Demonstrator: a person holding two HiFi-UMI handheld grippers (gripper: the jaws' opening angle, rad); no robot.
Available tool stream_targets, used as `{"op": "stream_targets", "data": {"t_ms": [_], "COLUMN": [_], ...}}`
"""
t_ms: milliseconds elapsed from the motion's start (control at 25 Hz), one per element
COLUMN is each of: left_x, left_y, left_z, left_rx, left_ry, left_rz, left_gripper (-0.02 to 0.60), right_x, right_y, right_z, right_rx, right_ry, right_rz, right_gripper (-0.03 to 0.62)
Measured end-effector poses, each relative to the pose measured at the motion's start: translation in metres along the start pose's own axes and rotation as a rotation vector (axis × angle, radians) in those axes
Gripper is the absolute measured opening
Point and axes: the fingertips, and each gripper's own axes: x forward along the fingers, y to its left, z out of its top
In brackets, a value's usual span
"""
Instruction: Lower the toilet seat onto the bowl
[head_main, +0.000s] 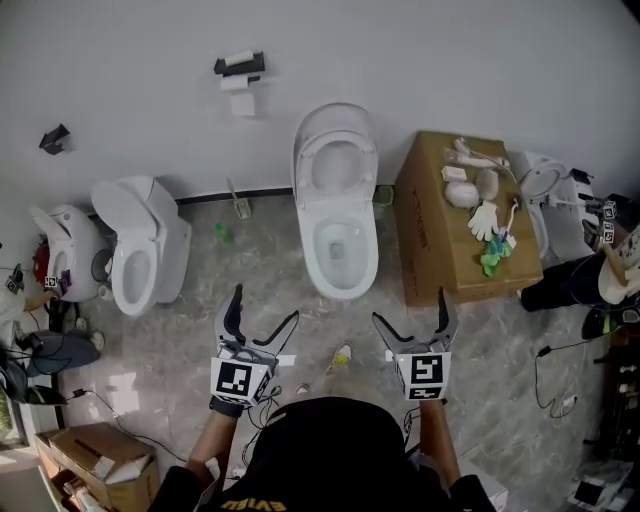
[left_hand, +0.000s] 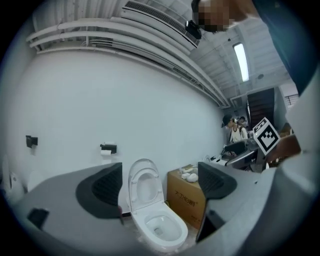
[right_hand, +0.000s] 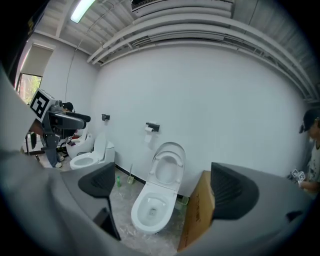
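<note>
Head view: seat upright against wall, upper centre, above bowl. I hold left gripper and right gripper low, well short, fingers apart and empty, ready to reach in.

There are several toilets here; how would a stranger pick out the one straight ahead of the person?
Look along the white wall to the black toilet-paper holder. Just right of it stands a white toilet, its oval seat raised. It alone sits between that holder and the cardboard box.
</note>
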Motion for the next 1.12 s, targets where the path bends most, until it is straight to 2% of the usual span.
{"op": "stream_targets", "data": {"t_ms": [200, 360, 560, 720, 920, 1000, 1120], "left_x": [0.057, 0.086, 0.102, 0.120, 0.150, 0.170, 0.202], "left_y": [-0.016, -0.025, -0.012, 0.014, 0.055, 0.069, 0.090], "left_z": [0.004, 0.004, 0.000, -0.007, -0.017, -0.019, -0.015], "left_rx": [0.023, 0.095, 0.084, 0.089, 0.061, 0.051, 0.098], "left_ry": [0.034, 0.053, 0.095, 0.118, 0.114, 0.108, 0.110], "left_rz": [0.006, 0.007, 0.042, 0.078, 0.106, 0.095, 0.054], "left_gripper": [0.483, 0.483, 0.483, 0.483, 0.485, 0.483, 0.483], "right_x": [0.038, 0.066, 0.089, 0.118, 0.158, 0.177, 0.206], "right_y": [-0.040, -0.056, -0.071, -0.079, -0.079, -0.085, -0.097], "right_z": [0.003, -0.001, 0.009, 0.012, 0.017, 0.022, 0.036], "right_rx": [-0.032, -0.042, -0.032, -0.044, -0.056, -0.061, -0.060], "right_ry": [-0.018, -0.025, -0.039, -0.021, 0.004, 0.018, 0.039], "right_rz": [0.039, 0.079, 0.099, 0.116, 0.116, 0.101, 0.075], "right_gripper": [0.583, 0.583, 0.583, 0.583, 0.583, 0.583, 0.583]}}
